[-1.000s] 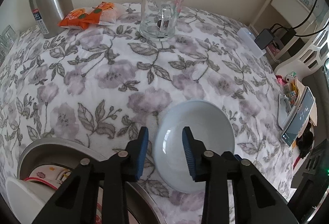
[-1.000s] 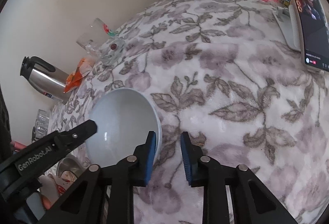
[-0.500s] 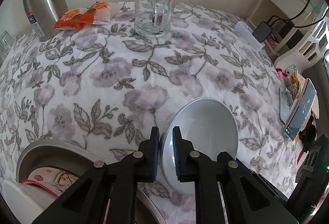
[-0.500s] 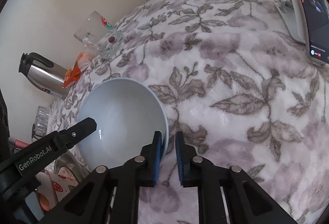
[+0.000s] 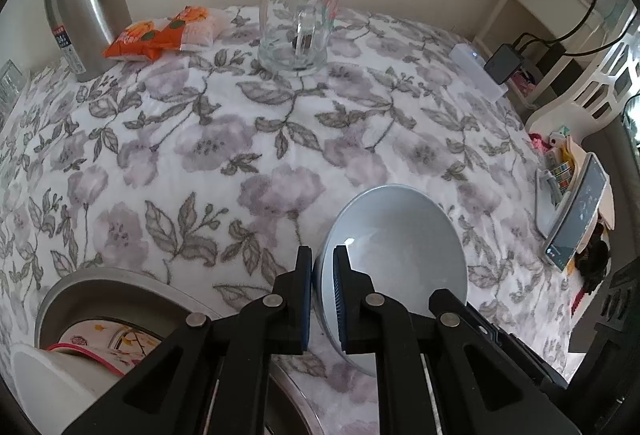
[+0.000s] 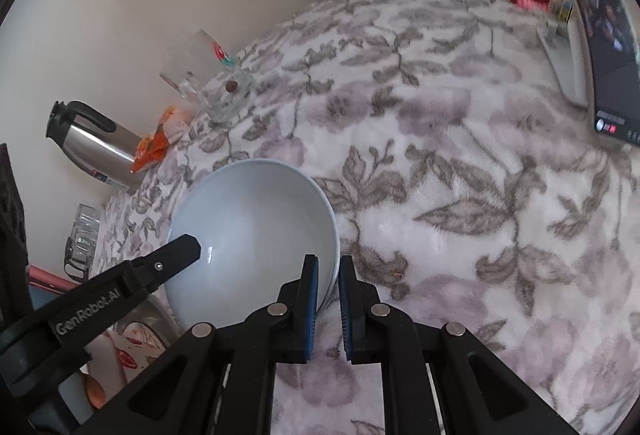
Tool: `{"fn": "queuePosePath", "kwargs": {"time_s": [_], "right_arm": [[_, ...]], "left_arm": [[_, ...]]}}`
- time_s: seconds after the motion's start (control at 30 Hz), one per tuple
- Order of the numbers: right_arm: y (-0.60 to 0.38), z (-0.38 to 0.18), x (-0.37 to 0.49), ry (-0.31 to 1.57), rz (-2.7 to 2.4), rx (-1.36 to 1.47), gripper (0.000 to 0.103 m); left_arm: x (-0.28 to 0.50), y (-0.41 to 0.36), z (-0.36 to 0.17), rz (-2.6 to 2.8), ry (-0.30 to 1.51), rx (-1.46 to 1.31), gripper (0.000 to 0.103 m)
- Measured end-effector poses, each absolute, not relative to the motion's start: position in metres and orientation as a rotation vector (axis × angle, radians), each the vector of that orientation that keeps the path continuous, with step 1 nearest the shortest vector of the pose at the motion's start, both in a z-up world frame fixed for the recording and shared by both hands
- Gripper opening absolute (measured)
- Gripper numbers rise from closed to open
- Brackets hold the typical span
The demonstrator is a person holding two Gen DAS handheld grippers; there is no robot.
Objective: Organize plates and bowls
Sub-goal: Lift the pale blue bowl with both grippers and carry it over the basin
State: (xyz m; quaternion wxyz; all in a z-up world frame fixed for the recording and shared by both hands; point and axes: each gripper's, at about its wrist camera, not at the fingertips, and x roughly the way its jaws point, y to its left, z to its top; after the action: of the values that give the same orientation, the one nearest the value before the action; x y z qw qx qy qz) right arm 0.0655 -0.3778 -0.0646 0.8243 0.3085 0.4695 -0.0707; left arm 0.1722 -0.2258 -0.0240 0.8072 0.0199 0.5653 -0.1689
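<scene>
A pale blue bowl (image 5: 400, 255) rests tilted on the flowered tablecloth, held from both sides. My left gripper (image 5: 322, 255) is shut on its left rim, one pad inside the bowl and one outside. In the right wrist view the same bowl (image 6: 256, 219) has my right gripper (image 6: 328, 267) shut on its right rim, and the left gripper's fingers (image 6: 180, 251) reach in from the left edge. A metal basin (image 5: 80, 295) at the lower left holds a patterned plate (image 5: 92, 339) and a white bowl (image 5: 48, 383).
At the back stand a glass mug (image 5: 298, 31), a steel thermos jug (image 5: 84, 3) and orange snack packs (image 5: 160, 33). A power strip with a charger (image 5: 480, 71) and a phone on a stand (image 5: 576, 215) line the right edge.
Both grippers have closed from open onto opposite sides of the bowl's rim. The bowl now sits more tilted than before.
</scene>
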Motion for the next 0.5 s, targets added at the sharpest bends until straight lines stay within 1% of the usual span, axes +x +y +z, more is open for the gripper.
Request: {"fn": "queuePosePath", "kwargs": {"time_s": [0.13,0.5], "right_arm": [[-0.377,-0.046,0.062,0.962,-0.156,0.629,0.011],[-0.364,0.016,0.048,0.857,-0.141,0.576,0.011]], "left_arm": [[0.169,-0.225,-0.010,-0.375,1.184,0.029,0.011],[0.153,-0.206,0.053,-0.416,1.069,-0.034,0.011]]}}
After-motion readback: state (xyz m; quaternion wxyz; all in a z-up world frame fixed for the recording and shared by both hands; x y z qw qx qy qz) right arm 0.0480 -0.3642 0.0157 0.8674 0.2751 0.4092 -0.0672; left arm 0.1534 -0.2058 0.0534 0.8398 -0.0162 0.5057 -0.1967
